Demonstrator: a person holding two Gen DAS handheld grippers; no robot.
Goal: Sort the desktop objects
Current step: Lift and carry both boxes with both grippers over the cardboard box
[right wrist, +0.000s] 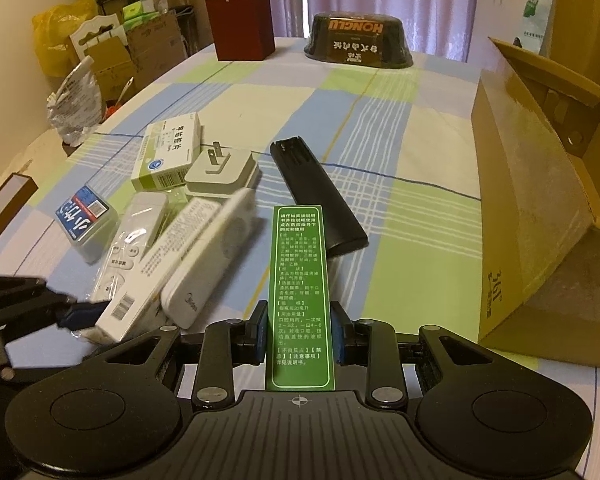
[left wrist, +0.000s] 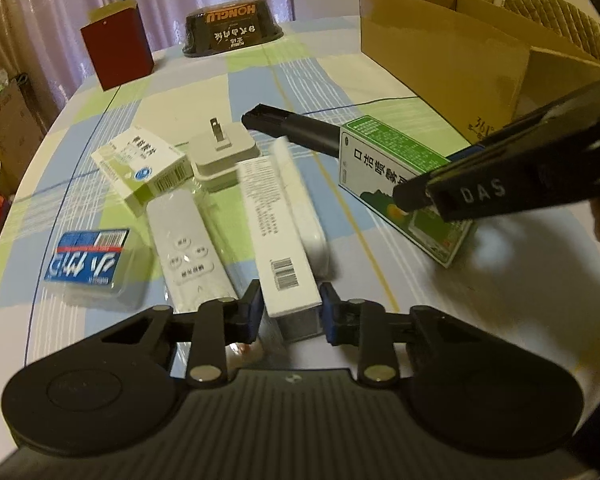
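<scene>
Counts on the checked tablecloth [right wrist: 380, 128]: two remotes, one white remote [left wrist: 188, 248] in plastic wrap at lower left of the left wrist view, one black remote [right wrist: 316, 196] at centre of the right wrist view. Four small cartons or packs: long white box [left wrist: 278, 236], green box [right wrist: 300, 296], white-and-green medicine box [left wrist: 144, 168], blue-labelled pack [left wrist: 88, 264] at far left. One grey plug adapter [left wrist: 222, 152], prongs up, just beside the medicine box. One flat white device [right wrist: 208, 264] lies under the long white box. One red box [right wrist: 242, 26] and one dark oval container [right wrist: 358, 42] sit at the far edge, upper frame, well apart from the pile. One open cardboard carton [right wrist: 540, 184] at right edge.

Left gripper [left wrist: 288, 312] comes in low from bottom centre, level with the table, blue pads [left wrist: 252, 308] on both sides of the near end of the long white box, clamped on it; box looks tilted, motion-blurred.

Right gripper [right wrist: 300, 332] enters from bottom centre in its own view, fingers pinching the green box, which stands on edge pointing away. In the left wrist view it reaches in from the right edge, angled down.
</scene>
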